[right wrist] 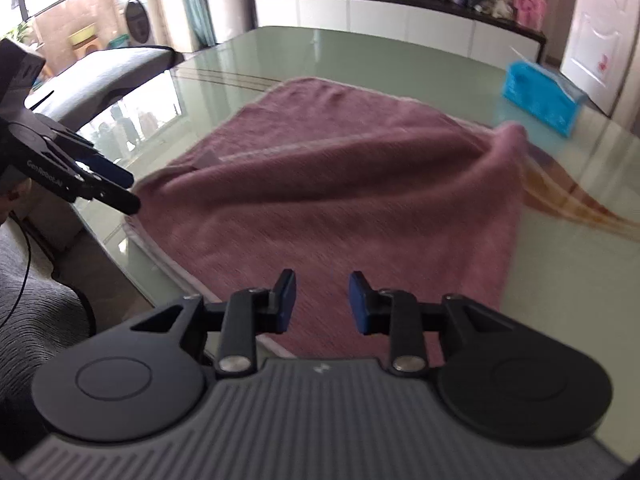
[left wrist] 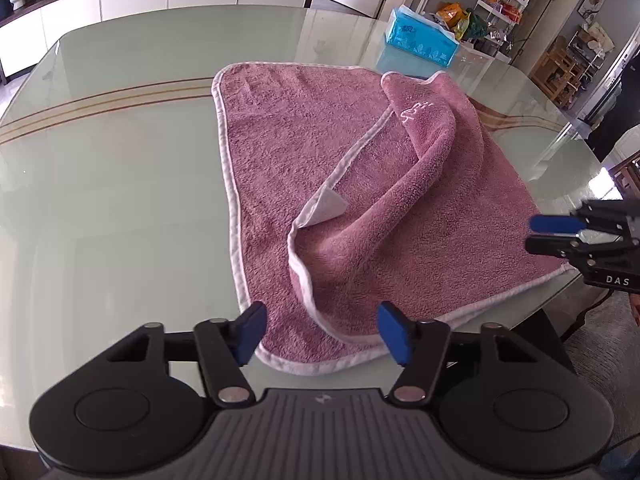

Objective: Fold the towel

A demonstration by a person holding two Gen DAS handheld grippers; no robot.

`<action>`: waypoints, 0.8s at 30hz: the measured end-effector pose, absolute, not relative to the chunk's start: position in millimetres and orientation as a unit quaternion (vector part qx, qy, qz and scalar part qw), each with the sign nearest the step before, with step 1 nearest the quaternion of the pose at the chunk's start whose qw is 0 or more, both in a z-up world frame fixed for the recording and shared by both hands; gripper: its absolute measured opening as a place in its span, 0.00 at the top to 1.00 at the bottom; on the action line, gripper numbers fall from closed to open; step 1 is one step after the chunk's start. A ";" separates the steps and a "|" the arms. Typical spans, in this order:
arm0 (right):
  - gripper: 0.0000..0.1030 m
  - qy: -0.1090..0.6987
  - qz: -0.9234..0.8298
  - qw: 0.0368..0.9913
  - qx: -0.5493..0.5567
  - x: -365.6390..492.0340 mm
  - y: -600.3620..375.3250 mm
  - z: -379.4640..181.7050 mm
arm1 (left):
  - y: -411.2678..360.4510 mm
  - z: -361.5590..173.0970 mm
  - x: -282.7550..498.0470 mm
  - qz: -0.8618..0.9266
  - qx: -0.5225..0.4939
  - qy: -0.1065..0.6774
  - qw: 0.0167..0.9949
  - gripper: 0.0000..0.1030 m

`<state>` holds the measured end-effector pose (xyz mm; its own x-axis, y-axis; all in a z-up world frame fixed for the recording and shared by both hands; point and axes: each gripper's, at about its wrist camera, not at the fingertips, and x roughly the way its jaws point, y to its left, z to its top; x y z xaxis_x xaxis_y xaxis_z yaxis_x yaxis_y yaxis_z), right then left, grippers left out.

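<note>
Pink towel (left wrist: 280,152) with white trim, pale green table (left wrist: 120,184), blue tissue box (left wrist: 420,42).

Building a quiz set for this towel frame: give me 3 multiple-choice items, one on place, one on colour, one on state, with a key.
1. Where is the blue tissue box?
A. On the towel
B. On the glass table, beyond the towel
C. On the floor

2. What colour is the towel's edge trim?
A. White
B. Black
C. Green

3. How does the towel lie?
A. Rolled into a tube
B. Hanging off a chair
C. Spread out, one corner flopped over its middle

Key: B, it sits on bare glass past the far edge; A, a pale border runs round the pink cloth; C, a loose flap lies across the flat layer.
</note>
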<state>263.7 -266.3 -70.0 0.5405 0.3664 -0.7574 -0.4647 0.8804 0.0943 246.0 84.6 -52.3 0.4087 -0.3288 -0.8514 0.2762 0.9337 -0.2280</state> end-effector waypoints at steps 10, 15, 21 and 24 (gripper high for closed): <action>0.72 0.439 0.206 0.874 -0.041 245.3 -312.0 -87.9 | 78.5 -59.1 260.4 -0.160 -0.047 0.533 0.829 0.89; 0.71 0.440 0.205 0.874 -0.025 244.4 -320.3 -88.6 | 79.3 -63.2 265.1 -0.150 -0.062 0.542 0.824 0.91; 0.69 0.440 0.205 0.874 -0.033 242.1 -317.3 -88.0 | 83.5 -61.6 262.9 -0.147 -0.076 0.547 0.820 0.91; 0.67 0.440 0.207 0.873 -0.034 242.0 -317.0 -88.1 | 80.9 -59.9 261.4 -0.152 -0.078 0.545 0.821 0.90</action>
